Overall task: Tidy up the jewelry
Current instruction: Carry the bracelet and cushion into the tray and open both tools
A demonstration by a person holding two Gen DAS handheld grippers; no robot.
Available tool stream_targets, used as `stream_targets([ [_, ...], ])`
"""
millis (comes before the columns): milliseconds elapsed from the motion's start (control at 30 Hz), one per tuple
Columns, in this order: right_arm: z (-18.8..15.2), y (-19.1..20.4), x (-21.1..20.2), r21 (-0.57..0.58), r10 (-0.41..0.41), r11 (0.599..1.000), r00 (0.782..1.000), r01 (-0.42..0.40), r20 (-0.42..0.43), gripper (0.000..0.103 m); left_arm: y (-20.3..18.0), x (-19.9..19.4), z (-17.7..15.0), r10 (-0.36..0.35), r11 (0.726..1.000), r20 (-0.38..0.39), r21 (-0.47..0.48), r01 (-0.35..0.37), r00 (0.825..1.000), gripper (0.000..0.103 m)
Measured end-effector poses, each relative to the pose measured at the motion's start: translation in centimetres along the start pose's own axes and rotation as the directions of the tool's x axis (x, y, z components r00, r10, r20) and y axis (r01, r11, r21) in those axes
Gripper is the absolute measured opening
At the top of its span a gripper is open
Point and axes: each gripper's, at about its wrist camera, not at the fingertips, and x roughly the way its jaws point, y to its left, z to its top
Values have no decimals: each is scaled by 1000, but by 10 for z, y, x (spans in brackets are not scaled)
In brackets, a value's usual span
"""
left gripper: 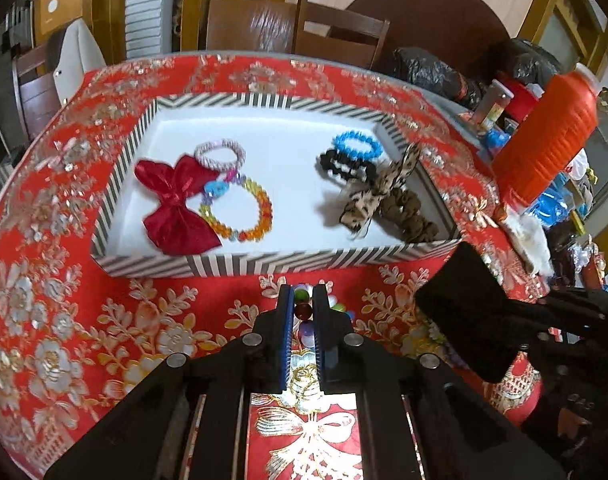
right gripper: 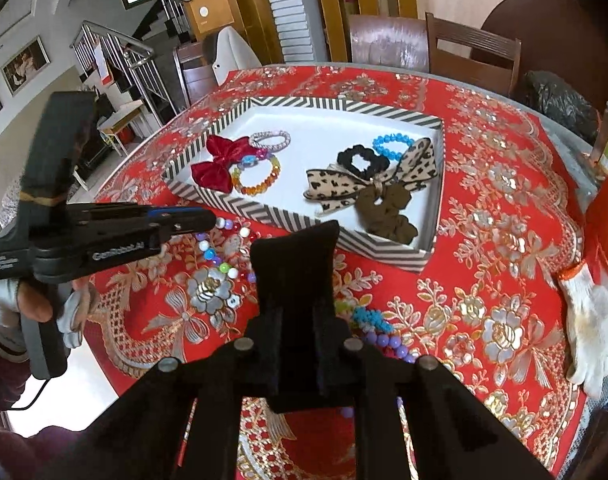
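Red floral tablecloth (right gripper: 484, 208), white work glove (right gripper: 592, 336), orange thread spool (left gripper: 548, 140), wooden chair (right gripper: 474, 54), black plastic bag (left gripper: 436, 70)

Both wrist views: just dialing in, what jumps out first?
The striped tray sits mid-table on the red flowered cloth, with a red bow and bead bracelets at one end, and a leopard bow with scrunchies at the other. In front of the tray, the left claw is shut on a string of coloured beads. The right claw grips a black pad beside it.
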Motion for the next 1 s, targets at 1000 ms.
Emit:
stream_targets([
  [1000,65,8,25,48,19,999,998,-21,53,13,15,-33,58,139,987,125,68,-149,982,9],
])
